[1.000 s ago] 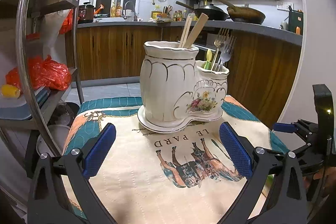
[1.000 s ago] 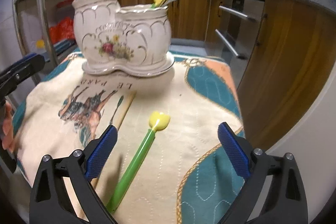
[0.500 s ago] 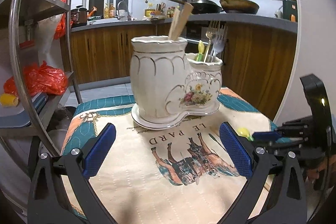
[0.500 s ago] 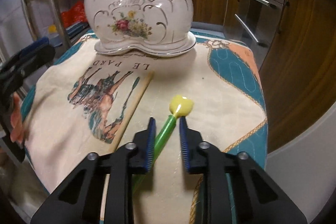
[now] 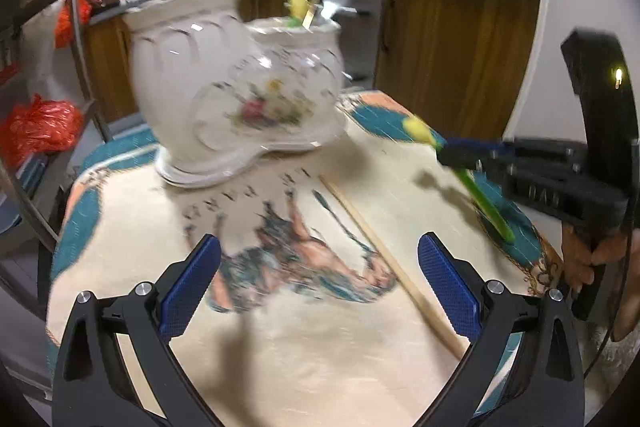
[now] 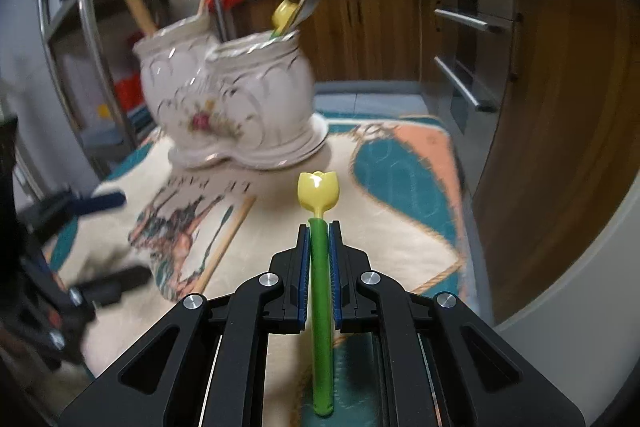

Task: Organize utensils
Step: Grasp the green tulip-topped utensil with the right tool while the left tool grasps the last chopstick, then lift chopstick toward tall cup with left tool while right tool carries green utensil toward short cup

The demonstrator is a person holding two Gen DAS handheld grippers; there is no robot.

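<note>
Right wrist view shows the right claw [image 6: 319, 247] low in the centre of the frame, its jaws closing onto the green stem of the tulip-headed utensil [image 6: 319, 187], whose yellow head pokes out just ahead of the pads; the blue pads sit against the stem on both sides. In the left wrist view that utensil appears at the right of the frame, lifted clear of the surface [image 5: 400, 167], so I judge the pick-up done and the carry to the ceramic holder [image 6: 236, 103] yet to come. The holder stands in the upper middle, on the printed cloth, and has two joined compartments.

Left on the cloth: one wooden chopstick [image 5: 384, 259], lying diagonally in the lower right of the left wrist view. The left claw [image 5: 320, 283] hangs above it with jaws wide apart and nothing between them.

Count, as far as blur allows: one holder; one green utensil in hand and one like it already in the smaller compartment; at least one fork there too; two wooden sticks in the taller compartment; one loose chopstick.
</note>
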